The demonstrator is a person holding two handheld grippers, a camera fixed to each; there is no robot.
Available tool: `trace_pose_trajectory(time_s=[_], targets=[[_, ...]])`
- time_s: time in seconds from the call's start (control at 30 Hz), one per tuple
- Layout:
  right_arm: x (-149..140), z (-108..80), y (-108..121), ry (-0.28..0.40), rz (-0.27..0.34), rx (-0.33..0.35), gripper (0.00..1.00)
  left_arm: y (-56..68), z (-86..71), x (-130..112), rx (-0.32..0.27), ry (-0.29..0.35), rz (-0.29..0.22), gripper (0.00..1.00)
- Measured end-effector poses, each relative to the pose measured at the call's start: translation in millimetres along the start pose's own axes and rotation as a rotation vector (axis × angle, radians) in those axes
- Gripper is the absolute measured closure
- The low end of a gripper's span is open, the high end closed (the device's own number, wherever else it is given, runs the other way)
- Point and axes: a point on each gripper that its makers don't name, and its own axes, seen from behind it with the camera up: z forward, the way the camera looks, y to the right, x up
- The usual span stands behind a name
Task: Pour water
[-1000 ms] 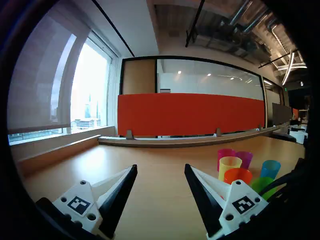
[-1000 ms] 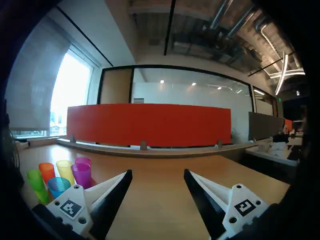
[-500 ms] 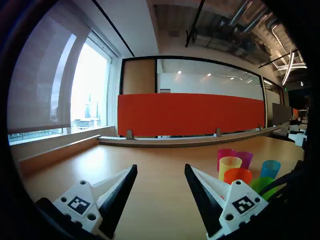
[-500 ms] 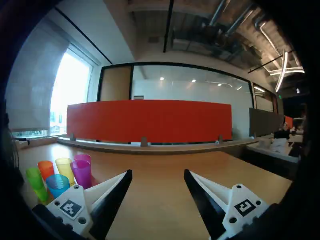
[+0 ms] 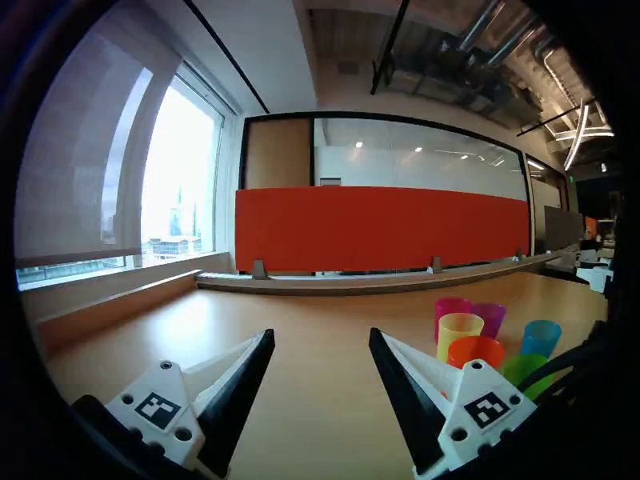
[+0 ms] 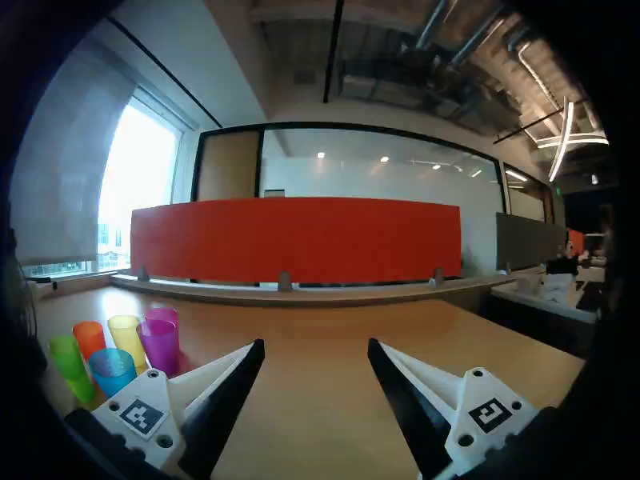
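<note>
Poised open-jawed and empty beside a huddle of plastic cups.

From the left: left gripper [image 5: 320, 332] spread wide over a smooth wooden desk [image 5: 320, 432], holding nothing. Just to its right, cups [image 5: 476, 350] upright in a tight cluster, translucent, tapered, thin-walled, brightly coloured. Probably very light, slightly flexible and slick, so best pinched gently mid-wall, taking an outer one to spare its neighbours. Impossible to tell whether any holds water. Farther right, right gripper [image 6: 314, 342], likewise wide apart and empty.
</note>
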Motion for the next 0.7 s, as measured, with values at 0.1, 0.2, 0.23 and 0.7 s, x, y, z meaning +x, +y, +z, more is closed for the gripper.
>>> trace_pose_trajectory(time_s=[0.1,0.2,0.23,0.7], targets=[[-0.3,0.0,-0.3,0.0,0.001,0.001,0.0,0.2,0.0,0.2,0.0,0.0,0.0,0.13],[-0.8,-0.5,-0.8,0.0,0.001,0.005,0.0,0.4,0.2,0.3,0.0,0.0,0.0,0.13],[-1.1,-0.5,-0.7,0.0,0.001,0.005,0.0,0.3,0.2,0.3,0.0,0.0,0.0,0.13],[-1.1,-0.5,-0.6,-0.002,0.002,0.006,0.0,-0.3,0.0,0.4,0.0,0.0,0.0,0.13]])
